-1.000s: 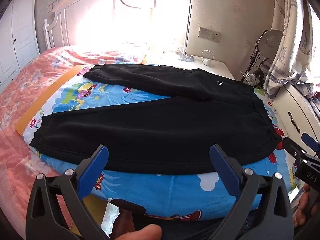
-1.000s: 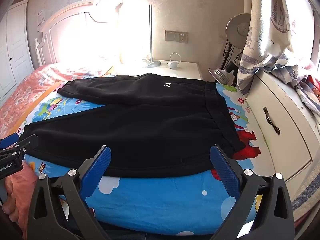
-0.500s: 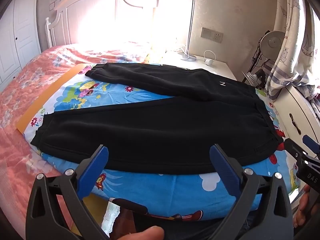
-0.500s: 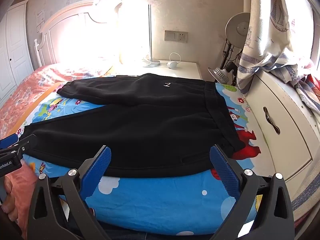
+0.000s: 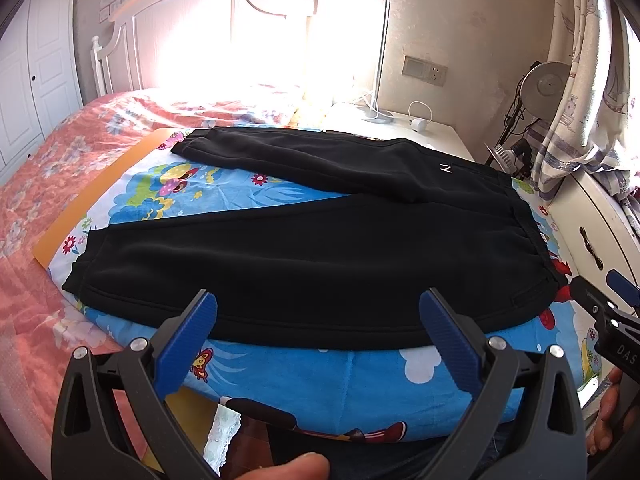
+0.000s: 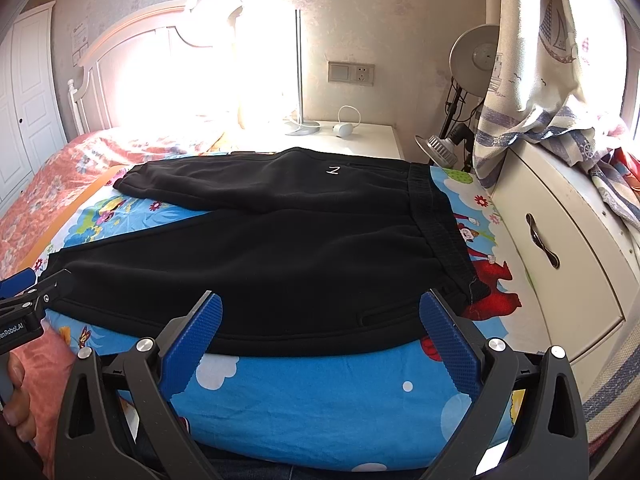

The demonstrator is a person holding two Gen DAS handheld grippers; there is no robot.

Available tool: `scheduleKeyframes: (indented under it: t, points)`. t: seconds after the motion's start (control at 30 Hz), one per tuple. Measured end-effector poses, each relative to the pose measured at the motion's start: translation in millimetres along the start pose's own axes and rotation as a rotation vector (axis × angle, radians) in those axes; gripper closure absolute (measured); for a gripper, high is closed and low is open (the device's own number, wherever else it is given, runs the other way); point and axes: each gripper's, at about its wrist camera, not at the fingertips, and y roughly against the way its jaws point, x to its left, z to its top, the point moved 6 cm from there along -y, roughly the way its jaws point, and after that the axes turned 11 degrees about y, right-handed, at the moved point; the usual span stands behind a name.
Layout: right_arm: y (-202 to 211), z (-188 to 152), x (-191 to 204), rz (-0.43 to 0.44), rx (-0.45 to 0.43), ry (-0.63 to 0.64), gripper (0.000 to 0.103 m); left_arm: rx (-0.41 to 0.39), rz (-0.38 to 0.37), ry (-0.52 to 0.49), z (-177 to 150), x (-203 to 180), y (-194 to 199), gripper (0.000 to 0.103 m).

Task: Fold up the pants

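Pants (image 5: 320, 264) lie flat and unfolded on the cartoon-print sheet (image 5: 360, 376) covering the bed, waistband toward the white cabinet (image 6: 568, 264), both hand-held grippers, left (image 5: 318, 320) and right (image 6: 320, 322), spread wide just short of the near hem, holding nothing, headboard washed out by glare.

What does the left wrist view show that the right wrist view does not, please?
Only the left wrist view shows a fingertip at the bottom edge and the right gripper coming in from the right. Only the right wrist view shows the left gripper at its left edge. Both share the black pants spread flat on the cartoon sheet, the white cabinet, the wall socket, and open jaws holding nothing.
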Motion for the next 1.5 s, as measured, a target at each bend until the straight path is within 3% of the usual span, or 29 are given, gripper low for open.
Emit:
scheduleKeyframes:
  t: [1.5]
  points:
    - [0.7,-1.3,-0.5,0.001,-0.002,-0.003,0.007,-0.008,0.001,-0.004,2.5,-3.5,2.7,0.002]
